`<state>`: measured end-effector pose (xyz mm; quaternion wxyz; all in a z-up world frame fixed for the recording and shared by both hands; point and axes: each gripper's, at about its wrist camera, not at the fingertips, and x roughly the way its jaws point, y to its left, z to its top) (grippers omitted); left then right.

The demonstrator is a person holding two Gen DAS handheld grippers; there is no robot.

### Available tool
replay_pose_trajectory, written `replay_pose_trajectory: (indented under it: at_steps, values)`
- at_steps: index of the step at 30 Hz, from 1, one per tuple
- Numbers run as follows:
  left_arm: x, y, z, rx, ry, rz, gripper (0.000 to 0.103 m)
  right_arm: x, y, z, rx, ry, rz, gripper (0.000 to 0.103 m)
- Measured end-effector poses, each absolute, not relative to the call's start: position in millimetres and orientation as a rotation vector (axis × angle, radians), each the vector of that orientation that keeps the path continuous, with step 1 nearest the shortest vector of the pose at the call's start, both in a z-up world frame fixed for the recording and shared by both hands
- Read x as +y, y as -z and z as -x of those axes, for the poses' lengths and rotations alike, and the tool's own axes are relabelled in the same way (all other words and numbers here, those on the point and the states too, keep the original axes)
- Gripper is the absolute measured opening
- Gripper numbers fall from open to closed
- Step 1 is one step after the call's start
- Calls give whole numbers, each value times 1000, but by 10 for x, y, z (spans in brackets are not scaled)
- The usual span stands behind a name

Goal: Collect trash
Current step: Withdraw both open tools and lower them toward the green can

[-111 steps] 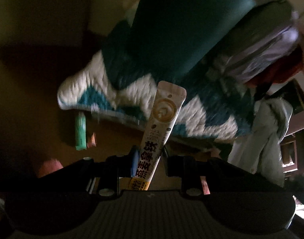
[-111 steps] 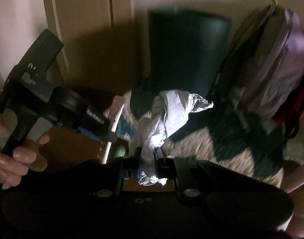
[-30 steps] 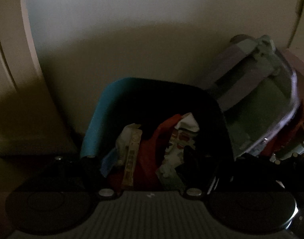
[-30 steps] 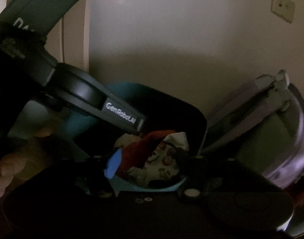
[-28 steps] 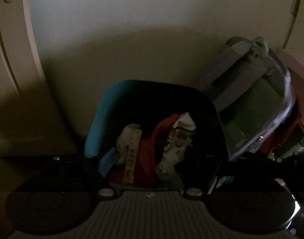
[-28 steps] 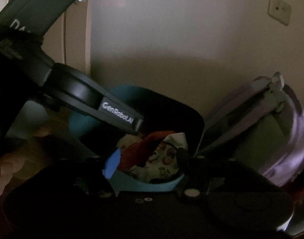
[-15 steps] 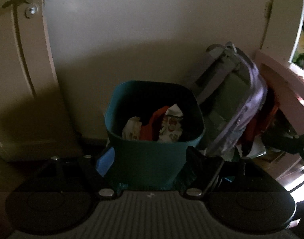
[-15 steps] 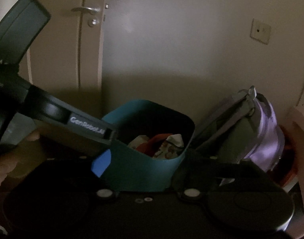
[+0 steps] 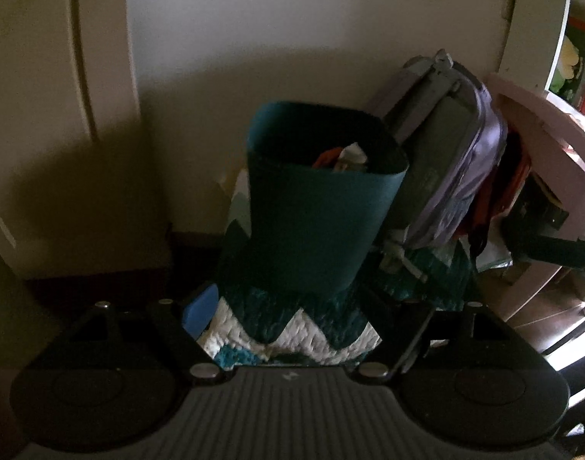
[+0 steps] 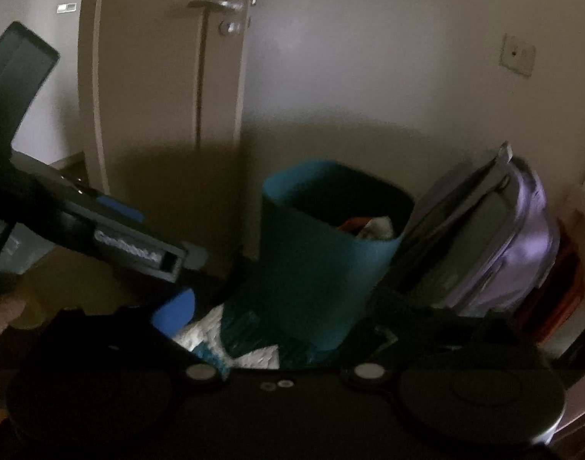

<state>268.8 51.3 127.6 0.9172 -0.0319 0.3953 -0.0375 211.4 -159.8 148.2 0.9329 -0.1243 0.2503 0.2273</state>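
On the zigzag rug (image 9: 292, 329), teal bin (image 9: 311, 226) hides most trash (image 9: 342, 159); left gripper (image 9: 292, 318) and right gripper (image 10: 277, 322) both empty, jaws opening, dark.

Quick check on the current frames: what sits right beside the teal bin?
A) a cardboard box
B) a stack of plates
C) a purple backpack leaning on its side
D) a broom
C: a purple backpack leans against the right side of the teal bin, which stands on a zigzag rug with trash showing at its top; both views agree.
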Motion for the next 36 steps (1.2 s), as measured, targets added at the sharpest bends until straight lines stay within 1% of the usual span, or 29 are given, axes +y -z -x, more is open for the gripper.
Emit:
replay_pose_trajectory:
  at_steps: [2, 3, 4, 5, 6, 17, 30, 36]
  values:
    - [618, -1164, -2626, 820, 73, 82, 84, -1549, -1380, -2082, 529, -474, 251, 103]
    - [679, -1096, -2598, 826, 69, 87, 89, -1524, -1327, -2076, 540, -479, 247, 103]
    - [728, -1035, -2583, 828, 66, 89, 97, -1497, -1275, -2081, 551, -481, 243, 103]
    - [786, -965, -2561, 826, 59, 87, 101, -1471, -1227, -2087, 560, -484, 236, 103]
    - [830, -904, -2545, 822, 50, 82, 102, -1444, -1180, -2104, 570, -490, 230, 103]
    - [1399, 35, -2581, 889, -7, 71, 102, -1042, -523, -2439, 713, -539, 138, 103]
    - [1870, 1558, -2814, 1046, -9, 38, 102, -146, 243, -3104, 899, -623, 121, 102]
    - [2063, 2259, -2970, 1142, -40, 90, 102, 299, 757, -3356, 1003, -642, 112, 101]
